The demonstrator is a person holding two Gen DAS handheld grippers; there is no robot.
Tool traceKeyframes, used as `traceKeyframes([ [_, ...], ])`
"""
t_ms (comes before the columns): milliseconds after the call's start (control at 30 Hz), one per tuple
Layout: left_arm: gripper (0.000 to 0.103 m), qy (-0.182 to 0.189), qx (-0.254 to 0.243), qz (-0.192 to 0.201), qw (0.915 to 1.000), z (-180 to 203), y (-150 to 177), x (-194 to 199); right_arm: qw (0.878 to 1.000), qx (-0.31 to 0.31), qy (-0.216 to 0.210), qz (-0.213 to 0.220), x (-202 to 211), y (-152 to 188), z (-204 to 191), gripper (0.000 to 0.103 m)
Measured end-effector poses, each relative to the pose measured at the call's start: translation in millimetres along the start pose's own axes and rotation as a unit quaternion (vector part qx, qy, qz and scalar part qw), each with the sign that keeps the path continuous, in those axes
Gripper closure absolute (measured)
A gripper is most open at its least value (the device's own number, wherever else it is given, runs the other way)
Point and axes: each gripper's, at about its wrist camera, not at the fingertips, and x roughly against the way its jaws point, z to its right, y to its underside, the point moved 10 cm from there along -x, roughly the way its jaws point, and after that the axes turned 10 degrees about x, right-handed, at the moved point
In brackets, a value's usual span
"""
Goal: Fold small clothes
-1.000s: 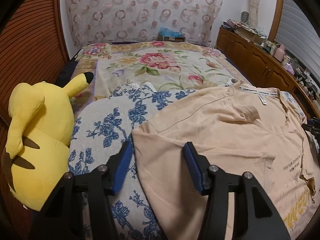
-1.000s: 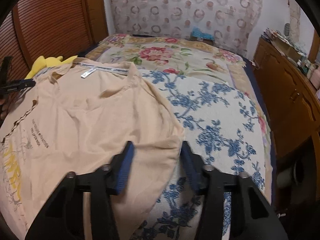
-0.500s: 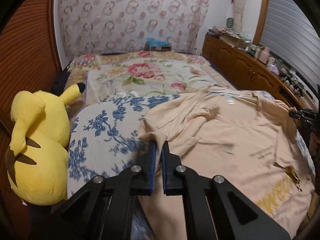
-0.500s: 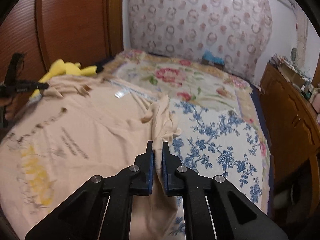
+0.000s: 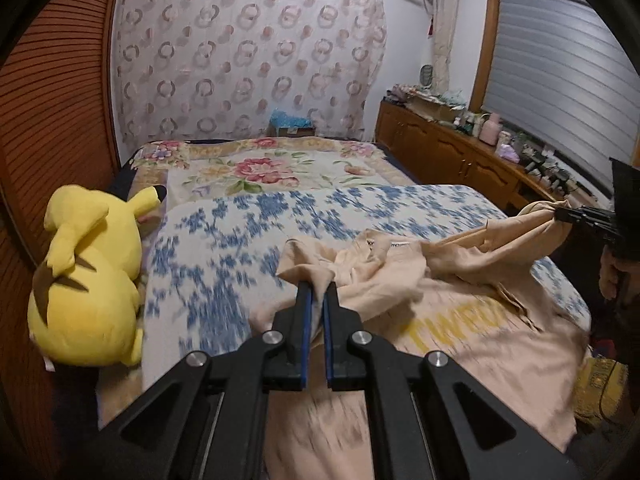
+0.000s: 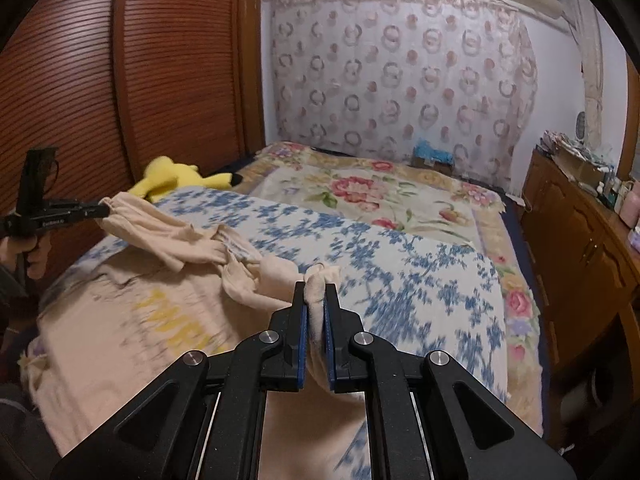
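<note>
A beige T-shirt (image 5: 460, 320) with yellow lettering lies on the blue-flowered bedspread (image 5: 224, 248). My left gripper (image 5: 316, 292) is shut on one upper corner of the shirt and holds it lifted. My right gripper (image 6: 316, 292) is shut on the other upper corner (image 6: 320, 280), also lifted. Each gripper shows in the other's view, the right gripper (image 5: 568, 213) at the far right and the left gripper (image 6: 105, 210) at the far left. The shirt (image 6: 140, 320) is bunched between them, its top drawn back over the printed front.
A yellow plush toy (image 5: 88, 272) lies at the bed's left edge by a brown slatted wardrobe (image 6: 120, 80). A floral quilt (image 5: 276, 168) covers the far bed. A wooden cabinet (image 5: 460, 156) with clutter runs along the right wall.
Both grippers closed on the shirt's upper corners, then lifted and pulled them toward me. The flat shirt is now bunched and partly doubled over its lower half.
</note>
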Motion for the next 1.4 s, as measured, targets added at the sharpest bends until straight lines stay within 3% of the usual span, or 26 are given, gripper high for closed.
traceKeyframes([
  [233,0.100,0.006,0.012,0.001,0.9999,-1,37,33,1.000,-0.015,-0.011,-0.007,38,32,-24,0.099],
  [633,0.100,0.012,0.002,0.024,0.9996,13,36,78,1.000,-0.014,-0.004,-0.011,94,48,-33,0.098],
  [933,0.099,-0.006,0.012,-0.009,0.9999,-2,56,61,0.995,-0.034,-0.029,-0.090,60,110,-42,0.094],
  [967,0.098,-0.007,0.013,-0.007,0.9999,-4,55,62,0.995,-0.035,-0.026,-0.091,59,111,-41,0.091],
  [1033,0.090,-0.005,0.014,0.002,0.9999,-6,50,66,0.996,-0.035,-0.011,-0.085,59,108,-34,0.075],
  [1100,0.081,-0.008,0.015,0.011,0.9998,-8,44,70,0.997,-0.034,-0.003,-0.076,60,104,-29,0.071],
  [1200,0.070,-0.010,0.015,0.016,0.9997,-12,35,70,0.997,-0.032,0.013,-0.066,60,94,-18,0.051],
  [1400,0.053,-0.015,0.010,-0.009,0.9998,-20,29,46,0.996,-0.034,0.031,-0.076,40,96,-4,0.049],
])
